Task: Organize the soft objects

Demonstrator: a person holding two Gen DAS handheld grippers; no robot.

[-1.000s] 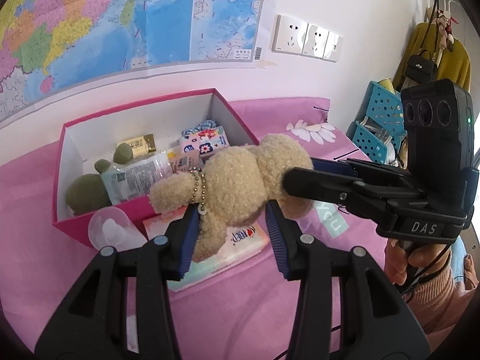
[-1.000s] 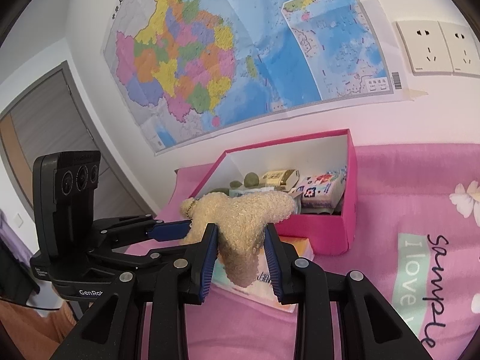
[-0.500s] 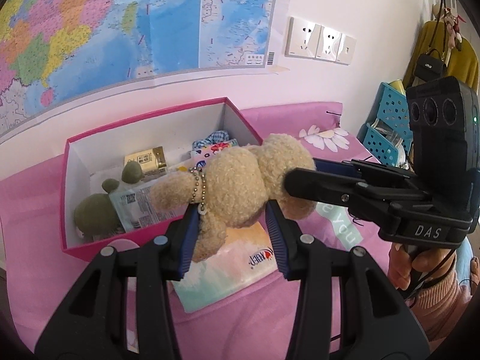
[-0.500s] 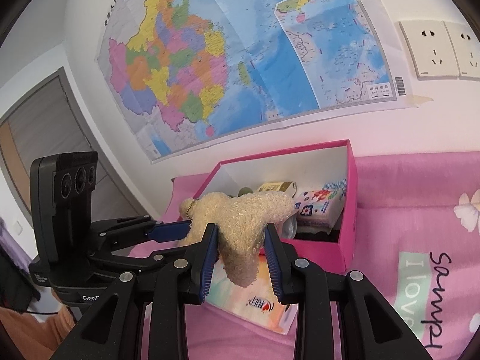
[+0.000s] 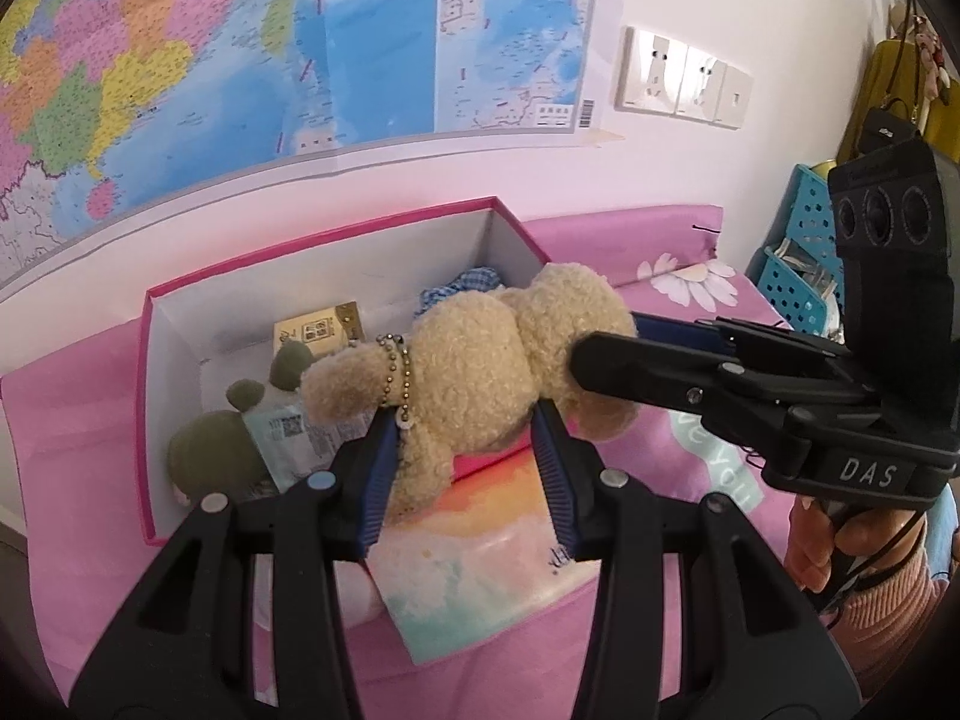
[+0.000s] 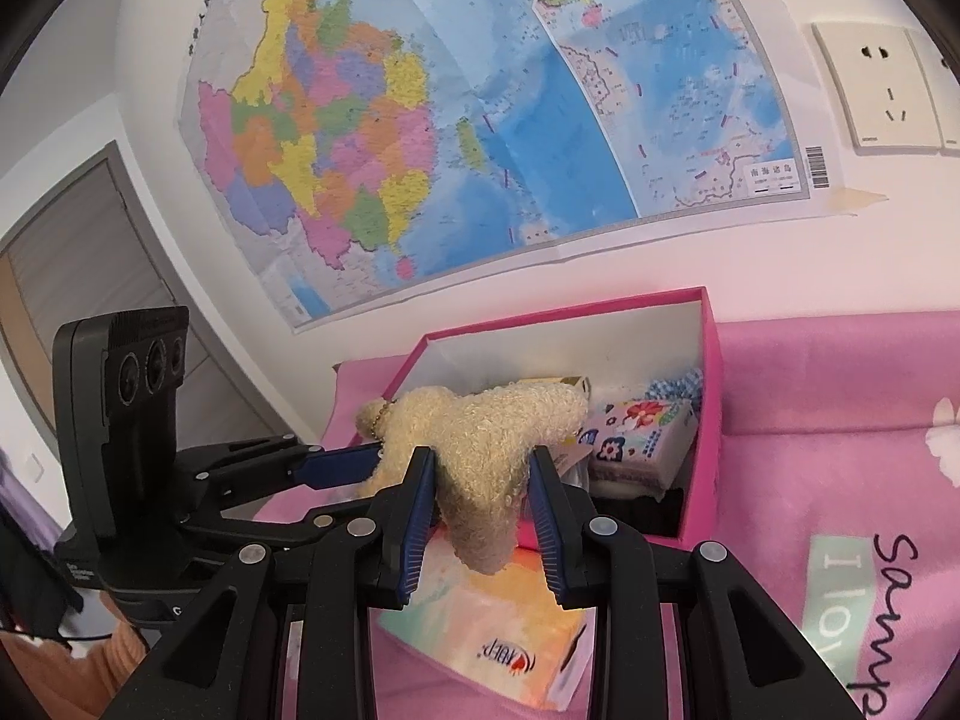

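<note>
- The plush bear looked super light and squishy, so it would deform under any squeeze instead of slipping. Probably nothing fragile about it except the little ball chain looped on one limb, which could snag.
- Best place to grab seemed to be the fat middle of the body or a thick limb, not the chain end.
- The left tongs were clamped on the bear's lower body, blue pads pressed into the fur on both sides.
- The right tongs were also closed on the bear, pinching a dangling limb from the other side, so both held the same toy at once.
- The bear hung in the air over the front edge of the pink box, above a tissue pack lying on the pink surface just in front of the box.
- Inside the box there was already a green plush, a small gold carton and a floral tissue pack, so the bear likely needed a gentle drop into the free spot.
</note>
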